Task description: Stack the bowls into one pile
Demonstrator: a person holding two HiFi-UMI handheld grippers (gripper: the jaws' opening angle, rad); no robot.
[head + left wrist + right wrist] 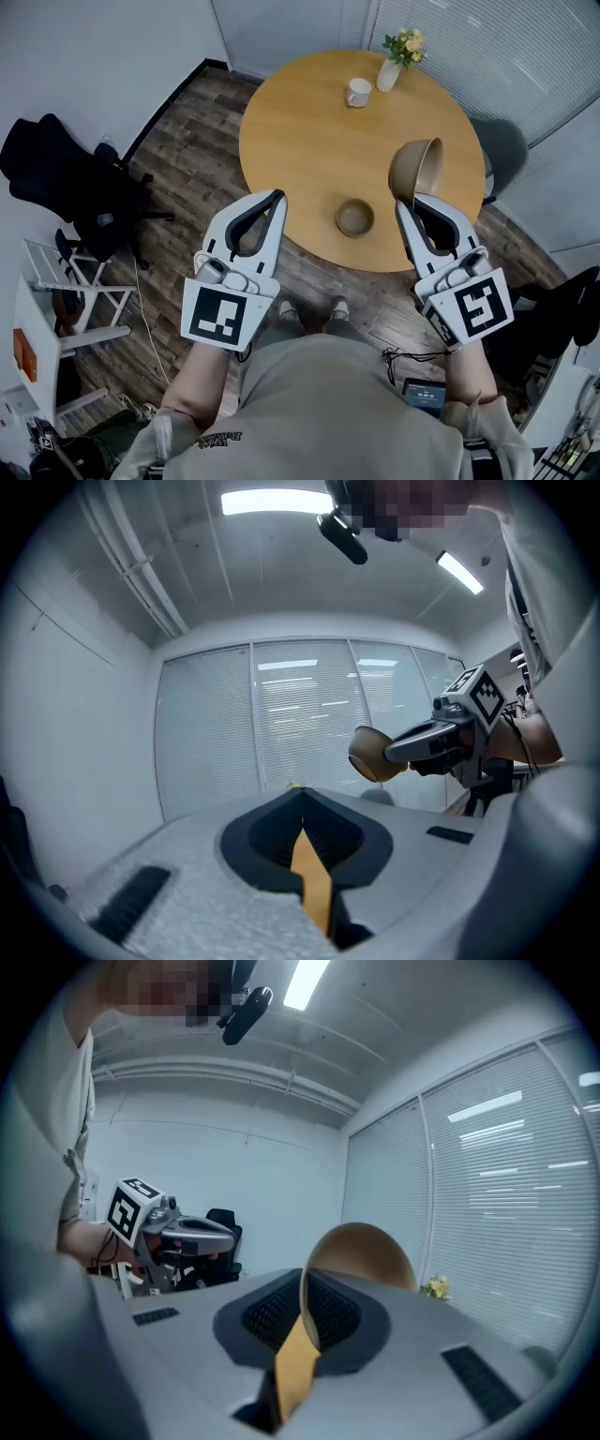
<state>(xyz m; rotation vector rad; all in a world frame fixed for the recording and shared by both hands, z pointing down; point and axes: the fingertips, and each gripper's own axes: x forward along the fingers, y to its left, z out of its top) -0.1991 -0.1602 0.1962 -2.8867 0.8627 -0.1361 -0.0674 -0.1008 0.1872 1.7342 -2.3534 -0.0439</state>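
Nearest the person, the left tongs (pixel 273 199) hover over the near left edge of the round table (pixel 300 131), pinched together with nothing between them. The right tongs (pixel 405 204) are at the near right edge, clamped on the rim of a brown bowl (pixel 417 167) held clear of the table. That bowl is tipped steeply on edge, and the left gripper view shows its underside (pixel 372 754) facing the left tongs. A second bowl (pixel 355 217) sits upright on the table between the two tongs, closer to the right ones. From the lifted bowl it lies left and nearer. So the right tongs would probably need to swing left and back, level the bowl mouth-up, then lower it onto the other. At the far side stand a white mug (pixel 358 92) and a vase of flowers (pixel 390 71), well apart from the bowls.
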